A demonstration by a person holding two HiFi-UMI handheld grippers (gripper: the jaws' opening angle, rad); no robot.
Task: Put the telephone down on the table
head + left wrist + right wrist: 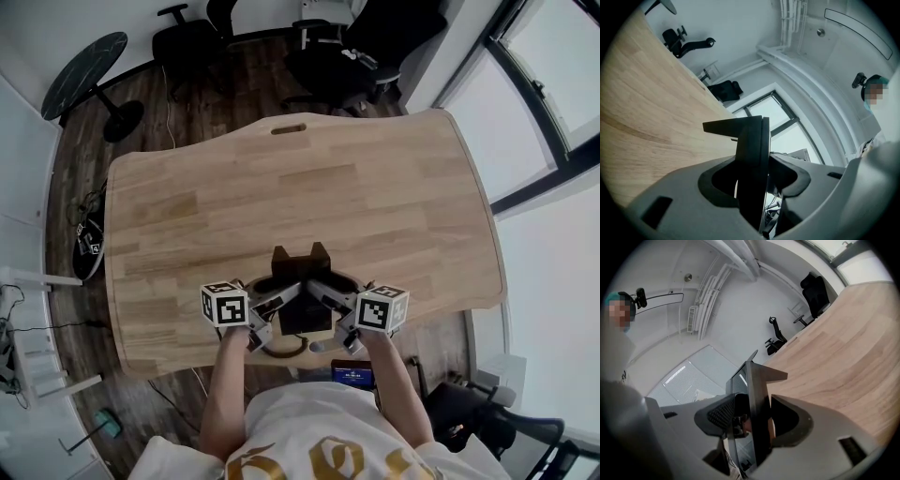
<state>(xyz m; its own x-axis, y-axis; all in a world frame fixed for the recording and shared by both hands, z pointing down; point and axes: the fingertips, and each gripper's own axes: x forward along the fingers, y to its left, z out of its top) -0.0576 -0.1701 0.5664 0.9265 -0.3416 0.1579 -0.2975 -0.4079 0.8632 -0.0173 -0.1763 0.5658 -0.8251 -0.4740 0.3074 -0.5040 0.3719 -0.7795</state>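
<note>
At 6 o'clock of the worktop (281,197) in the head view, right at its near edge: a black telephone (302,264). Clamped from 9 o'clock by the left gripper (281,300) and from 3 o'clock by the right gripper (323,295).

In the left gripper view, fingers (710,180) set about half-wide and pressed on both faces of the thin black body. The same in the right gripper view: fingers (717,416) closed on the telephone, with pale wood running off toward 2 o'clock.

Touching the wood or just over it: not possible to tell.

Beyond the far edge, at 12 o'clock, black office chairs (328,56). At 10 o'clock, a round black side table (84,70) on the dark floor (75,187).
</note>
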